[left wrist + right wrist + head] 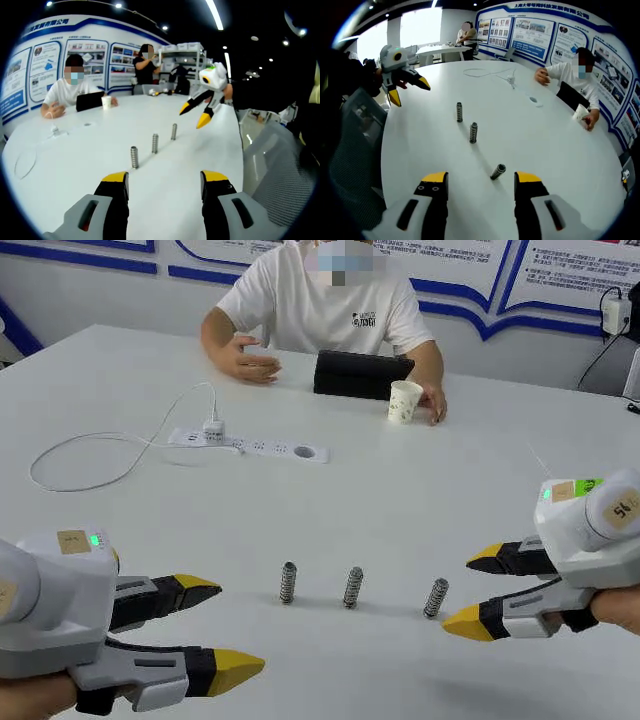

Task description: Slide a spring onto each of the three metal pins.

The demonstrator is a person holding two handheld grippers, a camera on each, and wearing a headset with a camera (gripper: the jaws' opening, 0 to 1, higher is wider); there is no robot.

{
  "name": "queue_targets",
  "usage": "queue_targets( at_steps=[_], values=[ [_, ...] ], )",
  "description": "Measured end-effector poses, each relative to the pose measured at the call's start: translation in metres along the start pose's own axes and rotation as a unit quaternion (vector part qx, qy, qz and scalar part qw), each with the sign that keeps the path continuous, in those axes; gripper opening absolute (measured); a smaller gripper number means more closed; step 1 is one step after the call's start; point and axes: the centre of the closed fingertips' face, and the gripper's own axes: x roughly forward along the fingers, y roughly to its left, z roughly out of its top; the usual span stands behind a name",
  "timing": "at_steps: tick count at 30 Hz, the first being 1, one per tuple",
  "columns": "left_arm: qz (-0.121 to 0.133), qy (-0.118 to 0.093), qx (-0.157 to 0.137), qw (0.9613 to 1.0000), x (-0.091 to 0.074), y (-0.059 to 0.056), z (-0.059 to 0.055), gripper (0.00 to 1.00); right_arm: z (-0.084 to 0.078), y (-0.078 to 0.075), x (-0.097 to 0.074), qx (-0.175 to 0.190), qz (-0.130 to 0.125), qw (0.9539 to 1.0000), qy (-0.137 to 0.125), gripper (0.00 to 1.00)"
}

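Down at 8 o'clock in the head view, the left gripper (232, 628), yellow-tipped jaws wide apart, holding nothing. Near 6 o'clock on the white table (130, 390), three small grey springs in a row, well apart from each other. First the left spring (288, 582), then the middle spring (353, 587), both standing straight up. Next the right spring (436, 598), leaning a bit. All coiled, with dark tops. Can't tell if pins sit inside. Over at 4 o'clock, the right gripper (462, 590), jaws apart too, close to the right spring. Far back near 1 o'clock, a paper cup (404, 401).
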Motion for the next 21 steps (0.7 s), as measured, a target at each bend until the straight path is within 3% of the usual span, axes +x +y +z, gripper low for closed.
queue_targets(
  at_steps=[11, 21],
  values=[
    [0.003, 0.001, -0.001, 1.0000, -0.006, -0.001, -0.002, 0.61, -0.005, 0.006, -0.022, 0.037, -0.025, 0.9971, -0.062, 0.56],
    [0.005, 0.001, -0.001, 1.0000, -0.005, -0.002, -0.003, 0.63, -0.002, 0.017, -0.036, 0.037, -0.041, 0.9928, -0.106, 0.59]
  ],
)
